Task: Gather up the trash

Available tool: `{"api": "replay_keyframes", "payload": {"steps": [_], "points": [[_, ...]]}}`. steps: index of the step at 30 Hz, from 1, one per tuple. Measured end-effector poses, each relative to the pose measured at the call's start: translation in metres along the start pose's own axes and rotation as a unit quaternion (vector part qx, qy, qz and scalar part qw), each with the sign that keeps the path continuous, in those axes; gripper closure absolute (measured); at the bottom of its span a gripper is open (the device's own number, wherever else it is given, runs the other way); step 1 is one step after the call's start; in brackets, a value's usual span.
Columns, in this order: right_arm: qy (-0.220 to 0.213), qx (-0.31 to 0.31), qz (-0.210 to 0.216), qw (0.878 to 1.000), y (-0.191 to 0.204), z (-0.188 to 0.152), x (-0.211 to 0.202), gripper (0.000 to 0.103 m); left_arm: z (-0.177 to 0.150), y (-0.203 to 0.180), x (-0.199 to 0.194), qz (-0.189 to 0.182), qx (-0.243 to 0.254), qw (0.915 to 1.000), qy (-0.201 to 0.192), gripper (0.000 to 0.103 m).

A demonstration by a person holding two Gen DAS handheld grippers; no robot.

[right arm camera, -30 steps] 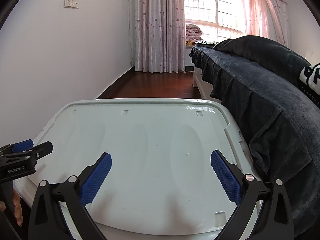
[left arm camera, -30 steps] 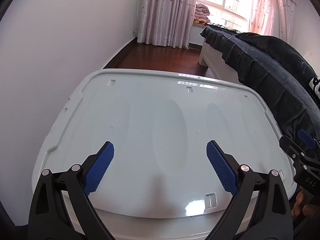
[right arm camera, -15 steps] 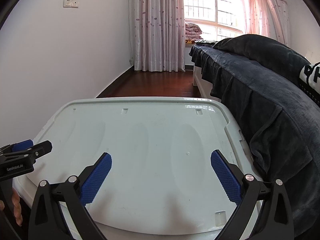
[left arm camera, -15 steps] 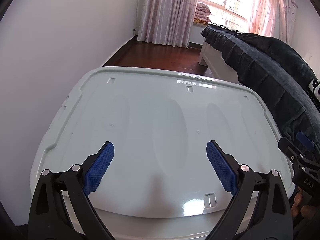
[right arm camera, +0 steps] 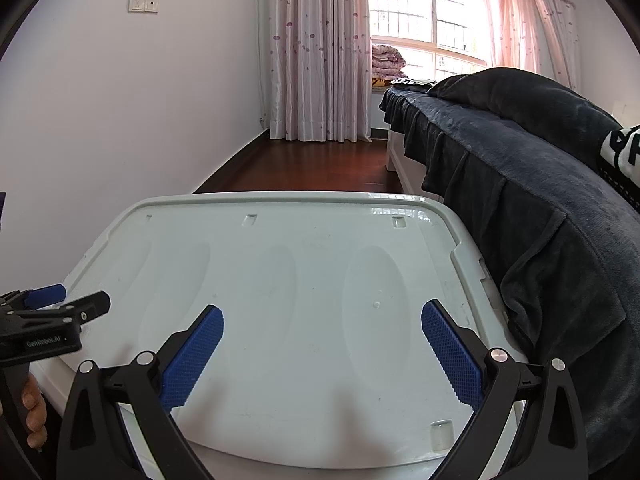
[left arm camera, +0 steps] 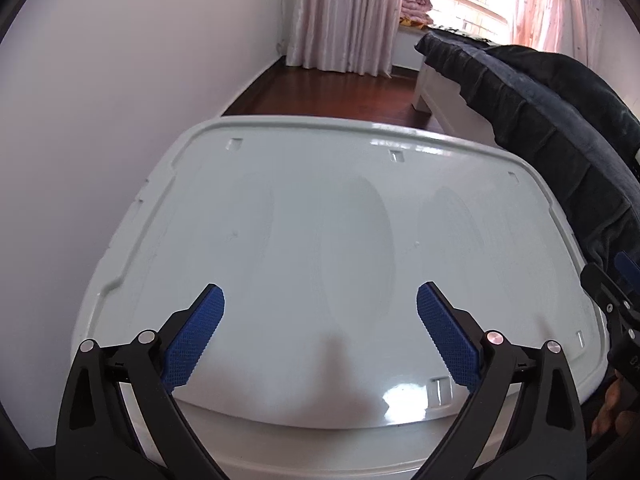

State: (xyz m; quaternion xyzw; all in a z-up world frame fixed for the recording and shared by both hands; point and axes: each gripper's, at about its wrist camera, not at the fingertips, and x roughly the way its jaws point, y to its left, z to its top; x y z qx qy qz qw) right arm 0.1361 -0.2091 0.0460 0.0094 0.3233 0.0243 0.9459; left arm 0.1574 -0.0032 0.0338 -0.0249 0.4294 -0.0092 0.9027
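A large white plastic bin lid [left arm camera: 320, 216] fills the left wrist view, and it also shows in the right wrist view [right arm camera: 304, 288]. No trash item shows in either view. My left gripper [left arm camera: 320, 320] is open and empty above the lid's near edge. My right gripper [right arm camera: 322, 332] is open and empty above the lid's near right part. The left gripper's side shows at the left edge of the right wrist view [right arm camera: 52, 320]. The right gripper's tip shows at the right edge of the left wrist view [left arm camera: 616, 292].
A bed with a dark blue blanket [right arm camera: 520, 184] runs along the right, close to the lid. A white wall [left arm camera: 120, 100] stands on the left. Dark wood floor [right arm camera: 312, 164] leads to pink curtains [right arm camera: 320, 48] and a window.
Both grippers have shifted slightly; the lid sits a little lower and nearer in the left wrist view. Both stay open and empty.
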Motion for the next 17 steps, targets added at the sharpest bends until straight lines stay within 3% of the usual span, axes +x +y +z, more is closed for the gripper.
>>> {"api": "replay_keyframes", "payload": {"steps": [5,17], "points": [[0.003,0.004,0.002,1.000,-0.002,0.000,0.001,0.005,-0.001,0.011,0.000,-0.029,-0.032,0.9990,-0.008,0.008],[0.007,0.011,0.003,1.000,-0.003,-0.001,0.002,0.005,0.002,0.012,-0.010,0.019,-0.017,0.9988,-0.042,0.008]]}}
